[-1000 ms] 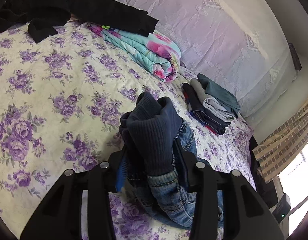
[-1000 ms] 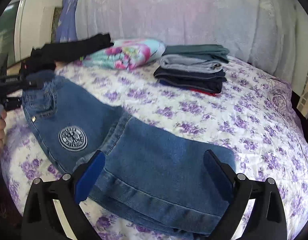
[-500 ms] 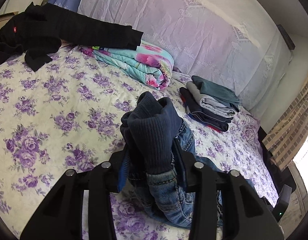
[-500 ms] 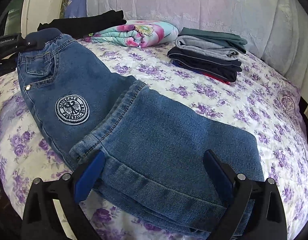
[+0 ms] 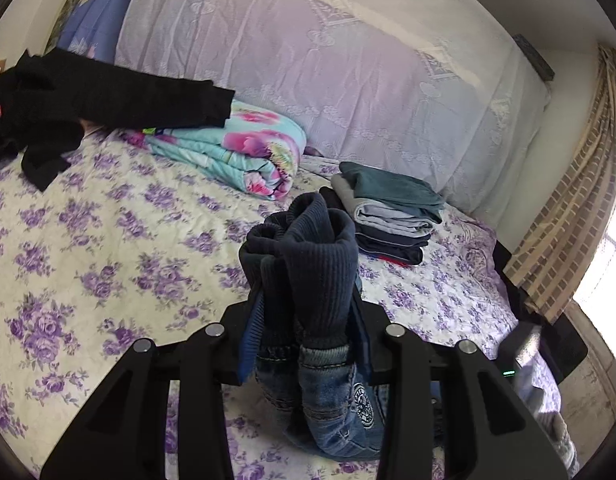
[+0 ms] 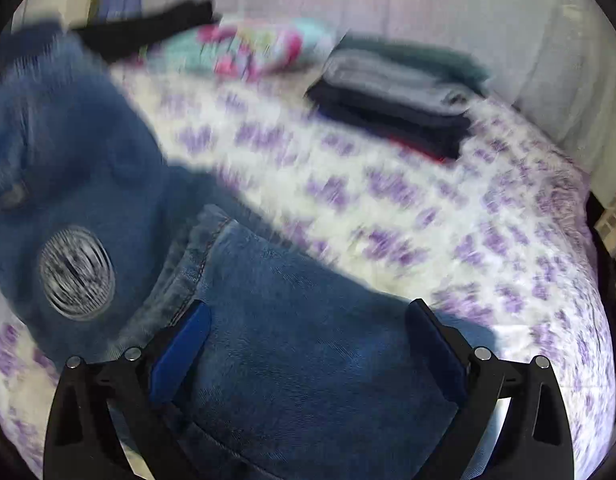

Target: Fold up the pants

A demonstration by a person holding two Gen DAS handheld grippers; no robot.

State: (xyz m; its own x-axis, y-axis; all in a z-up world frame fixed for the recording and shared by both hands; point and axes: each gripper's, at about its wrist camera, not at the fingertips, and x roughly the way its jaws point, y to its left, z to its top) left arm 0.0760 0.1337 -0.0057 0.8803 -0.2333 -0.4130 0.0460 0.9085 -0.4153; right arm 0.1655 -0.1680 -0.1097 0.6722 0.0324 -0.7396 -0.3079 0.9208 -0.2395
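Denim pants (image 6: 292, 344) sprawled over the near edge of the bed (image 6: 447, 216), waist end lifted. Soft, fairly heavy, floppy cloth; likely to sag and drag, not slip. Ribbed knit waistband (image 5: 308, 272) bunched thick, pinched tight in the left tool (image 5: 304, 340): a sound place to hold. Right tool (image 6: 308, 344) spread wide over the leg panel, gripping nothing. Round stitched patch (image 6: 76, 274) on the seat. Neatly folded stack (image 5: 387, 216) toward the far edge.

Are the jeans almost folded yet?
Not yet. Done: a stack of folded clothes sits by the headboard. In hand: the left gripper pinches the jeans by their ribbed waistband; the right gripper is open over the leg end. Left: fold them and add them to the stack.
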